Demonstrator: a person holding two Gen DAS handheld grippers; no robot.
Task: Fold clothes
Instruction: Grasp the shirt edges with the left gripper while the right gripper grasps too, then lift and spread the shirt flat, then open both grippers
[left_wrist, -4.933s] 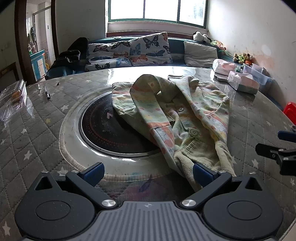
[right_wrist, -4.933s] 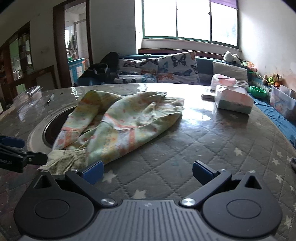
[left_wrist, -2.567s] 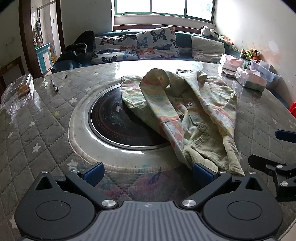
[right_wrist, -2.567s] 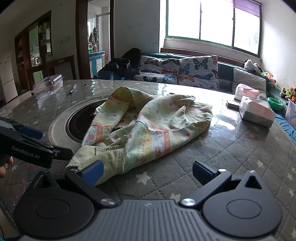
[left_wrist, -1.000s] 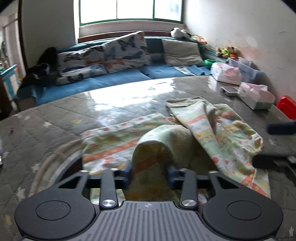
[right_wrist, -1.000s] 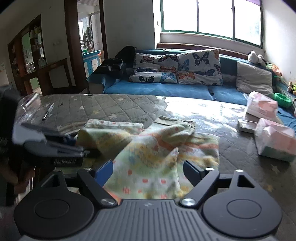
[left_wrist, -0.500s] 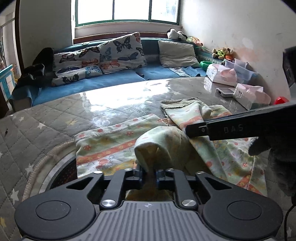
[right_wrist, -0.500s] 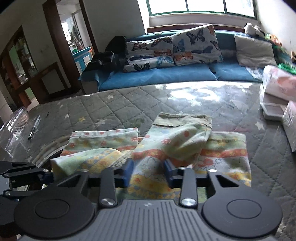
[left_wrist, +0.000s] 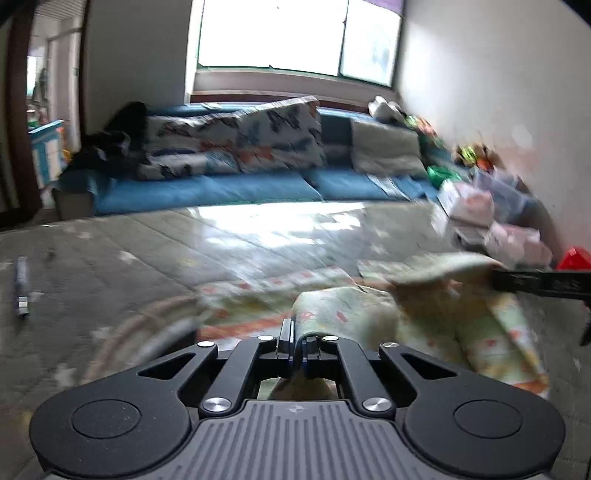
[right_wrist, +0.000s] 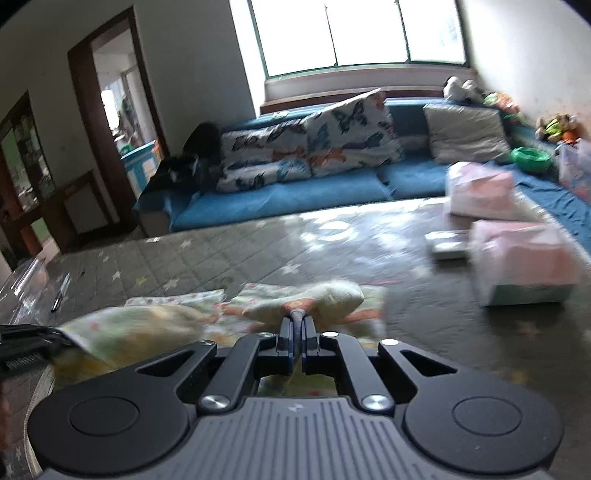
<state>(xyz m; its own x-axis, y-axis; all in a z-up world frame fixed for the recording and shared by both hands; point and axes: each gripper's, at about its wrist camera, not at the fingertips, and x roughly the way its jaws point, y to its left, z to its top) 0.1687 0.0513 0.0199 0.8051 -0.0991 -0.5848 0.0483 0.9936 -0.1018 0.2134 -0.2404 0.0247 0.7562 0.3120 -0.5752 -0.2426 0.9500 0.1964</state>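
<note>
Pink boxes (right_wrist: 521, 266) sit far right on my table (right_wrist: 229, 254), pen (left_wrist: 21, 286) far left. L gripper (left_wrist: 298, 341) & R gripper (right_wrist: 296, 338) both clamped on the shirt (left_wrist: 369, 306).

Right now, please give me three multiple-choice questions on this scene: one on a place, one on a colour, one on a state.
1. Where do the pink tissue boxes stand, seen by the right wrist camera?
A. right of the garment
B. left of the garment
C. on the sofa

2. What colour is the sofa seat?
A. red
B. blue
C. white

3. How is the left gripper?
A. wide open
B. out of view
C. shut on the garment

Answers: 1 A, the boxes sit at the table's right side. 2 B, the cushions are blue. 3 C, cloth is pinched between its closed fingers.
</note>
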